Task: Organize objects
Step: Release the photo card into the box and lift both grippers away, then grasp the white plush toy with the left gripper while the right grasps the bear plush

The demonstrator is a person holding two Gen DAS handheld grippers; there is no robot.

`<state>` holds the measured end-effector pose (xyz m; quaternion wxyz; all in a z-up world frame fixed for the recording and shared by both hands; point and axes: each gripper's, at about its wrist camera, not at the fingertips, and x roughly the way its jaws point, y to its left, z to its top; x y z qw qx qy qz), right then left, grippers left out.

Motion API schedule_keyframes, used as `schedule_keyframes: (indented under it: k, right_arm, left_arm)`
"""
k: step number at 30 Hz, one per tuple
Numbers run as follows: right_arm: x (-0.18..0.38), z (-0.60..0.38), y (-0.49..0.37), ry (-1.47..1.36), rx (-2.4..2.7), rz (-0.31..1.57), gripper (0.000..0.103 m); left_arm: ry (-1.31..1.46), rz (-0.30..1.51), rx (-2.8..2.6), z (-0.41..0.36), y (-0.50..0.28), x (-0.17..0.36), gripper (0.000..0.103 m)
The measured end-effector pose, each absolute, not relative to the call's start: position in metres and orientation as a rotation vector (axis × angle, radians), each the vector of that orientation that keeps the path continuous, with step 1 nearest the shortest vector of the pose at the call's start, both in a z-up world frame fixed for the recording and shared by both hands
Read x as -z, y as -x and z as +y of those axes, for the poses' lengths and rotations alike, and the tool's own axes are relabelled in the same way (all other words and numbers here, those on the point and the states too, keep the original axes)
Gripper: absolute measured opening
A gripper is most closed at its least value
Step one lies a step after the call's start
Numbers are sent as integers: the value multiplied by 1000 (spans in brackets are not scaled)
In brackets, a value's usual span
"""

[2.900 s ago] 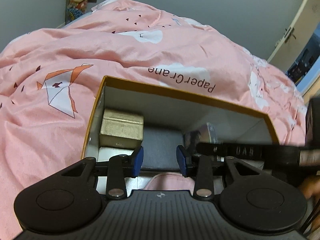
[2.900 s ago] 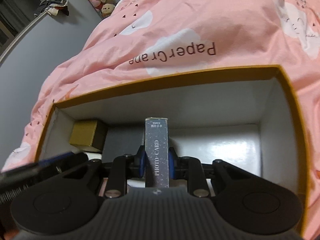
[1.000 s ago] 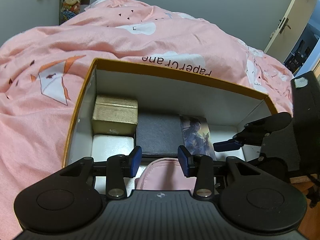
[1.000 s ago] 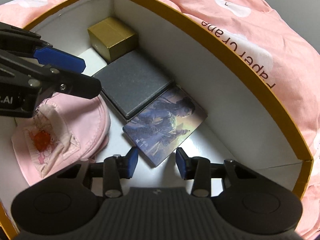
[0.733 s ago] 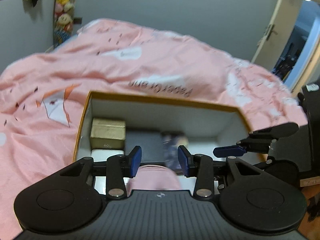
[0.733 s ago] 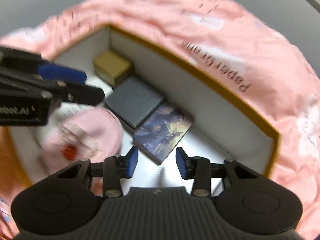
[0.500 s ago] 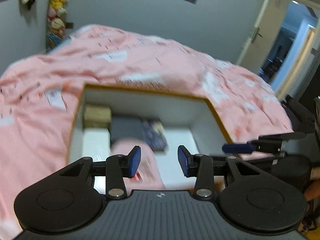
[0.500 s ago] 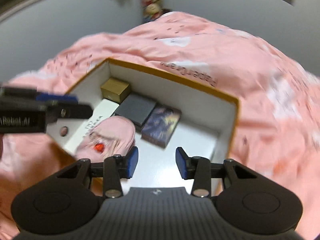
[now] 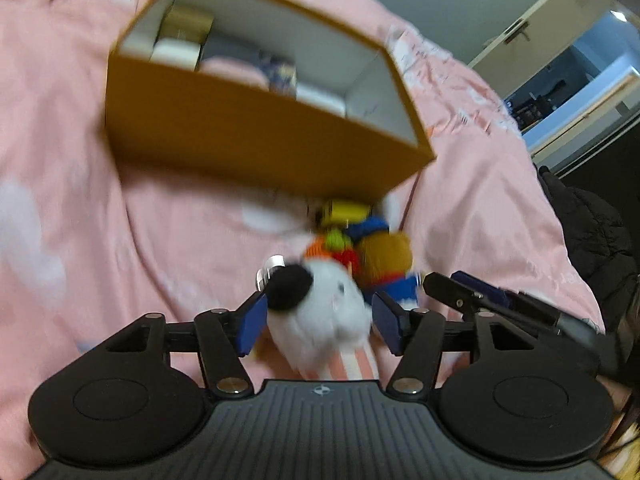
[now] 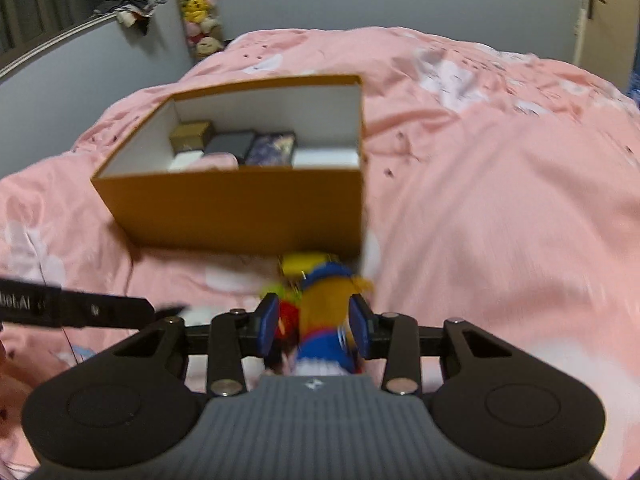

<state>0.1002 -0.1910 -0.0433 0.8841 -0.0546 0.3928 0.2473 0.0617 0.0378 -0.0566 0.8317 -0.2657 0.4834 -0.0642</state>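
Note:
A brown cardboard box (image 9: 260,140) (image 10: 240,208) stands on the pink duvet. It holds a gold box (image 10: 190,138), a dark grey box (image 10: 232,144), a photo card box (image 10: 272,146) and a pink pouch (image 10: 218,162). Plush toys lie in front of it. My left gripper (image 9: 319,322) has its jaws opening around a white plush with a black ear (image 9: 320,308), pads apart from it. My right gripper (image 10: 314,322) straddles a brown-headed plush in blue (image 10: 324,308) (image 9: 384,256); its jaws are closing. A yellow item (image 9: 344,210) lies by the box wall.
The duvet (image 10: 500,200) stretches bare to the right of the box. A row of soft toys (image 10: 200,20) hangs on the far wall. There is a door (image 10: 600,0) at the back right, and dark clothing (image 9: 592,232) lies off the bed's right edge.
Both grippers have drawn back out of the box and come down over the plush toys in front of it. The left jaws have widened. The right view has rolled upright.

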Motion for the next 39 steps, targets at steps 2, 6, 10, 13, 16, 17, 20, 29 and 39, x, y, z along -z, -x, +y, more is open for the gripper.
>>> schedule_keyframes:
  k: [2, 6, 10, 13, 16, 17, 20, 29, 39]
  right_arm:
    - [50, -195, -86, 112, -506, 822, 40]
    - [56, -204, -76, 95, -484, 838, 41]
    - [63, -214, -81, 51, -471, 877, 42]
    - [66, -215, -83, 39, -471, 890, 42]
    - [70, -215, -84, 34, -477, 906, 42]
    - [71, -215, -85, 34, -479, 911, 42]
    - [71, -214, -85, 38, -487, 913, 42]
    - [61, -210, -96, 31, -538, 906, 41]
    - [83, -197, -149, -36, -550, 1070, 40]
  left_arm:
    - [591, 1059, 139, 34, -62, 64, 70]
    - [600, 1059, 121, 25, -65, 68, 72]
    - [575, 1095, 76, 8, -64, 78, 75]
    - [577, 1138, 51, 2, -68, 90, 75]
    - [581, 1136, 15, 1, -72, 96, 75]
    - [579, 1133, 9, 0, -74, 98, 75]
    - [571, 1136, 9, -2, -77, 102, 74]
    - [608, 1169, 63, 1, -81, 116, 72]
    - [526, 1068, 104, 20, -62, 81, 66]
